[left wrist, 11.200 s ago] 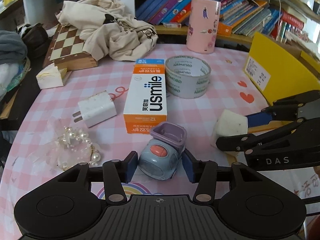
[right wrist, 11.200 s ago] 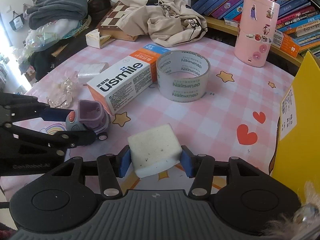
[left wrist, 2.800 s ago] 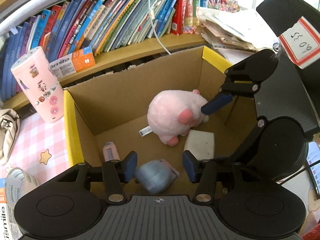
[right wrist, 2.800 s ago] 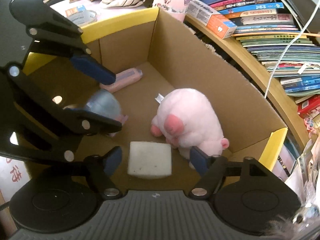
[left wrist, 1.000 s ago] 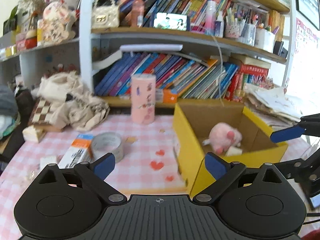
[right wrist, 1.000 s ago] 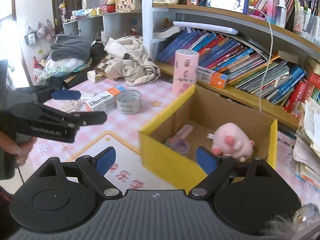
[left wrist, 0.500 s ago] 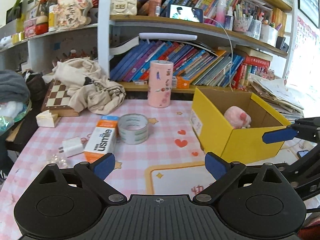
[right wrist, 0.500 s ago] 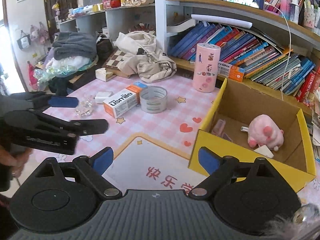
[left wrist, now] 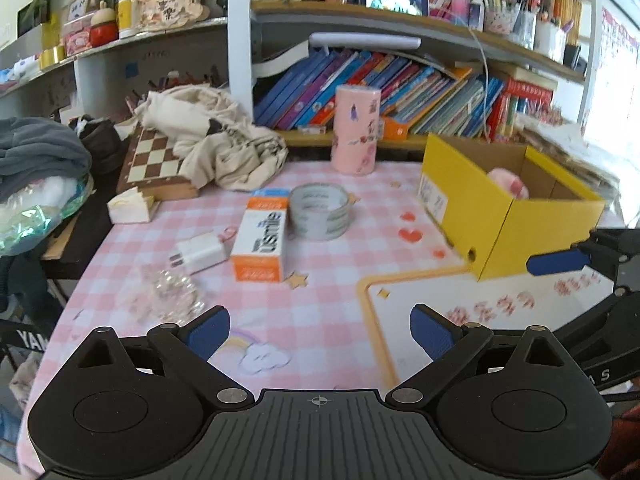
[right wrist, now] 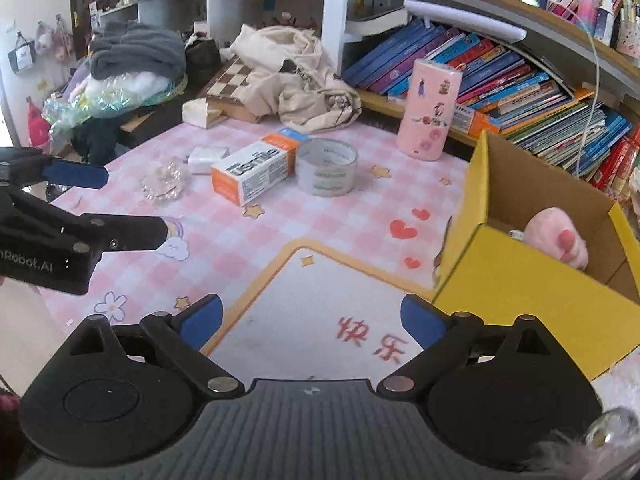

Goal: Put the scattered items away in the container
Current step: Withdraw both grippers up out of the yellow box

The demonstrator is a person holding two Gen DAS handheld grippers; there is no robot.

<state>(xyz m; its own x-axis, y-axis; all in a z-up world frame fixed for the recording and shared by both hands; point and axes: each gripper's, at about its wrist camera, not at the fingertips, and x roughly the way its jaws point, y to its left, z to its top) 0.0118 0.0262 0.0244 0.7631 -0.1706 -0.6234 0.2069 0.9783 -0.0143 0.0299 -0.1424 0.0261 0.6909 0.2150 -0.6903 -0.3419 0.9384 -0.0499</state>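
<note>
The yellow cardboard box [left wrist: 500, 216] [right wrist: 532, 292] stands on the table's right side with a pink plush [left wrist: 510, 184] [right wrist: 558, 236] inside. On the pink checked table lie an orange-and-white usmile box [left wrist: 264, 236] [right wrist: 256, 168], a tape roll [left wrist: 320, 210] [right wrist: 326, 166], a white charger plug [left wrist: 196, 254] [right wrist: 206, 158] and a clear beaded trinket [left wrist: 168, 296] [right wrist: 164, 180]. My left gripper [left wrist: 320, 330] is open and empty above the table's near side. My right gripper [right wrist: 310, 318] is open and empty, near the box's front corner.
A pink sticker-covered canister [left wrist: 356, 134] [right wrist: 432, 108] stands at the back. A chessboard box [left wrist: 154, 166] under a beige garment [left wrist: 216, 148], a small cream carton [left wrist: 130, 208] and piled clothes [left wrist: 36, 160] are at the left. Bookshelves [left wrist: 400, 88] run behind the table.
Both grippers have pulled back from the box, which they left holding the toy car and the sponge, and now face the items scattered on the table. Both stay open and empty.
</note>
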